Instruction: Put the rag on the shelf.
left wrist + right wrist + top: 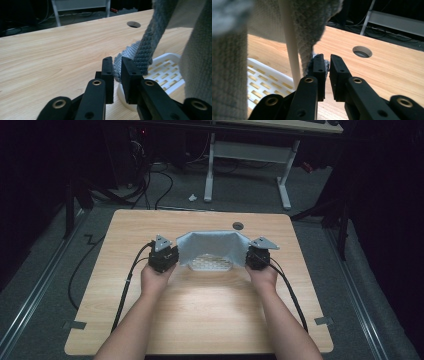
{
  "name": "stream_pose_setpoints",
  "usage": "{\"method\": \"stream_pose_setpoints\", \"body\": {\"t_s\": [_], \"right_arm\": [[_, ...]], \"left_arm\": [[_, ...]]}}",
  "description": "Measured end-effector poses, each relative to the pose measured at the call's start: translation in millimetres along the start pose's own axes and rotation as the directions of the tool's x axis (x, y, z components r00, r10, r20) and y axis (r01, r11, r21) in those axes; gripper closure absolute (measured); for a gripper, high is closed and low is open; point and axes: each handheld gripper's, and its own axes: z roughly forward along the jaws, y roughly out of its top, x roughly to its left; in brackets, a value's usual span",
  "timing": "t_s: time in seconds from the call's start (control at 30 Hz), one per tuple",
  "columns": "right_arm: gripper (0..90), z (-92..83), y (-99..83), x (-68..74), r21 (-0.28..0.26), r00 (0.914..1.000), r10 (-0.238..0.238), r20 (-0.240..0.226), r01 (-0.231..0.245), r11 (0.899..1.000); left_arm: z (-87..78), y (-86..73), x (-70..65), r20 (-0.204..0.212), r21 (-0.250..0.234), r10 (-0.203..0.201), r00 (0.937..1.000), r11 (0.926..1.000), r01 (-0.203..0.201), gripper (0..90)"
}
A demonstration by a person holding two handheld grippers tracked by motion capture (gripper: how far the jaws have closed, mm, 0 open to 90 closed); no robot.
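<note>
My left gripper point(117, 68) has its jaws slightly parted, a fold of the grey cloth point(212, 245) between them, loosely. The jaws of my right gripper point(326, 66) stand narrowly apart too, cloth edge against one pad. The cloth hangs stretched between both, draped over the white slotted basket point(167, 72), near the tabletop's point(210, 320) middle, toward its far edge.

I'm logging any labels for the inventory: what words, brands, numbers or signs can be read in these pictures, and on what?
None: no readable text.
Grey cloth: knit texture, no tag seen.
White slotted basket: plain plastic.
Wooden table: bare grain, one round hole.
Left claw and right claw: plain black, no markings.
</note>
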Motion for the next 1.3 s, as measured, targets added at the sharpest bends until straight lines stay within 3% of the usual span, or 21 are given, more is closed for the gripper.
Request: {"method": "stream_pose_setpoints", "body": {"t_s": [0.5,0.57,0.77,0.87,0.97,1.0,1.07,1.3], "right_arm": [[76.1,-15.3,9.0,-10.7,-0.029,0.9995,0.002,0.03,-0.001,1.0],[75.9,-17.5,9.6,-13.1,-0.029,0.9992,0.002,0.04,-0.001,1.0],[76.3,-20.2,11.2,-15.0,-0.035,0.9993,0.003,0.038,-0.002,0.999],[76.3,-21.2,11.8,-12.5,-0.037,0.9994,-0.006,0.034,0.008,0.999],[76.4,-22.4,11.0,-11.3,-0.033,0.9992,-0.019,0.035,0.02,0.999],[76.7,-22.5,10.0,-11.8,-0.041,0.9994,-0.016,0.03,0.017,0.999],[77.0,-22.2,6.8,-12.7,-0.039,0.9994,-0.011,0.032,0.012,0.999],[77.0,-22.1,0.5,-14.0,-0.016,0.999,-0.016,0.041,0.017,1.0]], "left_arm": [[-17.3,1.7,14.9,-0.031,-0.031,-0.03,0.9991,0.9991,0.029,72.1],[-19.3,2.2,17.3,-0.021,-0.036,-0.043,0.9989,0.9985,0.042,71.3],[-11.6,7.9,13.3,-0.001,-0.017,-0.034,0.9994,0.9993,0.034,71.2],[-10.9,11.3,10.5,-0.002,-0.032,-0.029,0.9996,0.9991,0.029,69.9],[-17.2,13.1,17.6,0.004,-0.07,-0.083,0.9965,0.9941,0.083,65.8],[-17.2,13.1,17.6,0.004,-0.07,-0.083,0.9965,0.9941,0.083,64.7],[-23.4,13.7,25.3,-0.016,-0.098,-0.12,0.9926,0.9881,0.118,63.0],[-29.5,13.1,33.3,-0.051,-0.095,-0.116,0.9919,0.9893,0.111,61.4]]}}
